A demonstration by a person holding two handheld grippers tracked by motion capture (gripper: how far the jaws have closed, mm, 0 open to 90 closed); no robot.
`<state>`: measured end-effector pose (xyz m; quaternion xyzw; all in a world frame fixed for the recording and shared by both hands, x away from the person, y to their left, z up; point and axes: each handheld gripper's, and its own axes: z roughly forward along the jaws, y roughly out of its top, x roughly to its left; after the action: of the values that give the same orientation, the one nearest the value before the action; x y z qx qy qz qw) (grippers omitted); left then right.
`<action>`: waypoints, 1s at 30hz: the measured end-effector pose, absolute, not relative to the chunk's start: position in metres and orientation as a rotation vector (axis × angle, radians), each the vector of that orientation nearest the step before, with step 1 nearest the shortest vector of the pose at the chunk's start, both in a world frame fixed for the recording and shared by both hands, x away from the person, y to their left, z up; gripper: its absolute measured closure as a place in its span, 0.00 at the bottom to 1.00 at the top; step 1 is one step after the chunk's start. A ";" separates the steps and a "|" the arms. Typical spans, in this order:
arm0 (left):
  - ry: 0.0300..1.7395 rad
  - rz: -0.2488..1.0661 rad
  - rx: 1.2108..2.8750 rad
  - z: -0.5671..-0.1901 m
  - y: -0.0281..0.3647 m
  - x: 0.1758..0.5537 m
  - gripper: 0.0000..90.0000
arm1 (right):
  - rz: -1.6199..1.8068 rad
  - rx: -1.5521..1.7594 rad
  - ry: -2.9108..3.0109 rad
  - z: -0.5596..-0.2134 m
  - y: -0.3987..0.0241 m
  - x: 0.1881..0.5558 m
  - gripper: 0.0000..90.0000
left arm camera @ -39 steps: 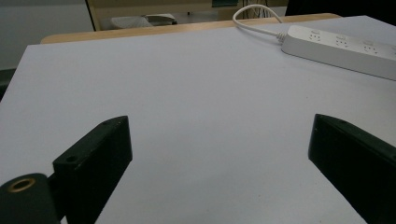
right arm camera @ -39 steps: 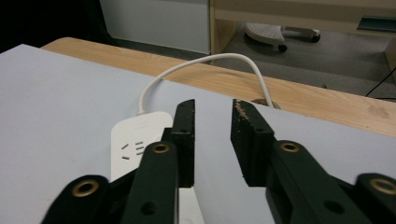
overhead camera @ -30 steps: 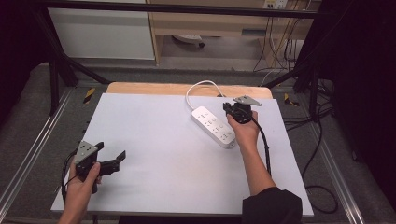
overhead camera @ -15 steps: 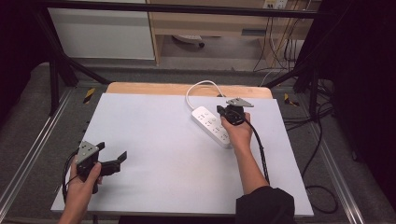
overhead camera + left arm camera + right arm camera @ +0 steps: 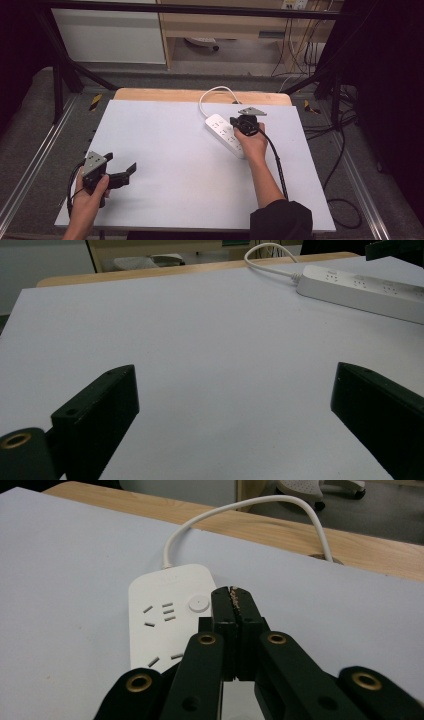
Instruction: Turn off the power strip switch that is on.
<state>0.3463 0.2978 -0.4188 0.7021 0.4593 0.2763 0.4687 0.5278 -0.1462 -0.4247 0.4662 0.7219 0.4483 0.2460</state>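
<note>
Since the earlier frames the right gripper point(image 5: 234, 121) has edged down and toward the power strip point(image 5: 226, 136), and its jaws, which were a shade apart, have just been closing with nothing between them; the left gripper point(image 5: 131, 167) has kept its place near the front left corner of the table point(image 5: 165, 150).

What the coming move turns on, as I judge it, is how the closed tip lies to the round button point(image 5: 198, 603) at the cord end of the strip. In the right gripper view the two jaws are pressed flat together, empty, and their tip sits just beside that button, to its right and over the edge of the white body (whether it touches the plastic I cannot tell). A small shift left and down would bring it onto the button.

The strip lies on the far right part of the table, its long axis running diagonally from the far cord end toward the near right, with the white cord point(image 5: 212, 93) looping off over the wooden back edge. The right hand point(image 5: 252, 145) rests right at it; the left gripper is well apart, jaws wide open and holding nothing.

The high view gives that diagonal lie and the spacing of both hands; the right gripper view gives the button and the sockets, which the high view leaves too small to read. The left gripper view shows the strip point(image 5: 365, 287) from the side, far off.
</note>
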 end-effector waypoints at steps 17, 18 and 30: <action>1.123 0.676 1.729 -0.419 0.296 0.346 0.06 | 1.179 1.283 2.013 -0.431 -0.144 0.530 1.00; 1.123 0.676 1.731 -0.419 0.297 0.346 0.06 | 1.179 1.289 2.015 -0.431 -0.144 0.530 1.00; 1.117 0.674 1.731 -0.419 0.296 0.347 0.06 | 1.155 1.290 2.031 -0.434 -0.141 0.531 1.00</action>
<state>0.3467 0.2960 -0.4192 0.7058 0.4555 0.2748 0.4677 0.5308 -0.1412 -0.4338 0.4698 0.7399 0.4208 0.2342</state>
